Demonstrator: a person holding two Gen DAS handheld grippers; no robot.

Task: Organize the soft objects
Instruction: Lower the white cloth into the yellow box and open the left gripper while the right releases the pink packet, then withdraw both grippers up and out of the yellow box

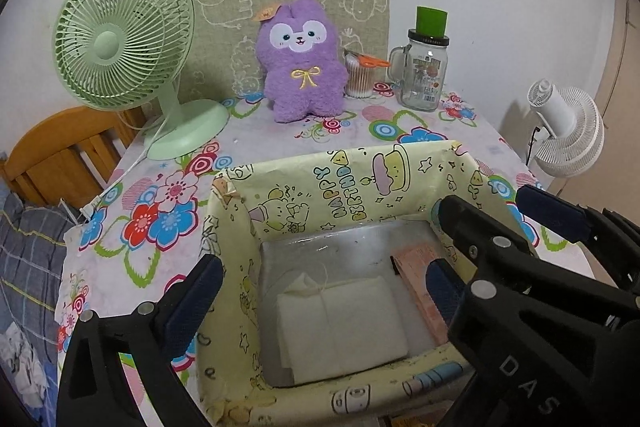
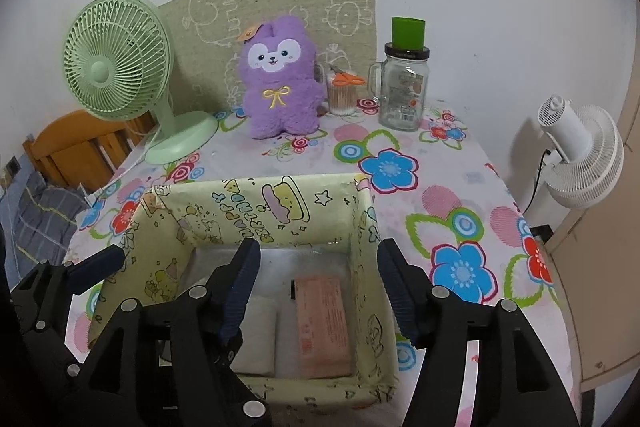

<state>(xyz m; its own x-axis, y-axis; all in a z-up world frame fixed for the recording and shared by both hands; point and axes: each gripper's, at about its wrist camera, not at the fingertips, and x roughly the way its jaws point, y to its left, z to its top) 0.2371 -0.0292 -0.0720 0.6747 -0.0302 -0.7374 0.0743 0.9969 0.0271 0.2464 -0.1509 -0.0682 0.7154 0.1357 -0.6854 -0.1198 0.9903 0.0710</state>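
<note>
A yellow paper-covered box (image 1: 360, 179) (image 2: 256, 203) stands on the floral table near me. Inside lie a white soft pack (image 1: 344, 327) (image 2: 256, 331) on the left and a pink soft pack (image 1: 420, 283) (image 2: 324, 323) on the right. A purple plush rabbit (image 1: 304, 63) (image 2: 280, 83) sits upright at the back of the table. My left gripper (image 1: 320, 295) is open and empty over the box's left half. My right gripper (image 2: 320, 287) is open and empty over the box's right half, and it also shows in the left wrist view (image 1: 488, 211).
A green desk fan (image 1: 124, 43) (image 2: 120, 71) stands at the back left, its cord trailing off the edge. A cotton swab cup with orange scissors (image 1: 360, 75) (image 2: 344, 91) and a glass jar mug (image 1: 424, 67) (image 2: 402, 87) stand back right. A white fan (image 2: 580, 155) is beyond the table's right edge.
</note>
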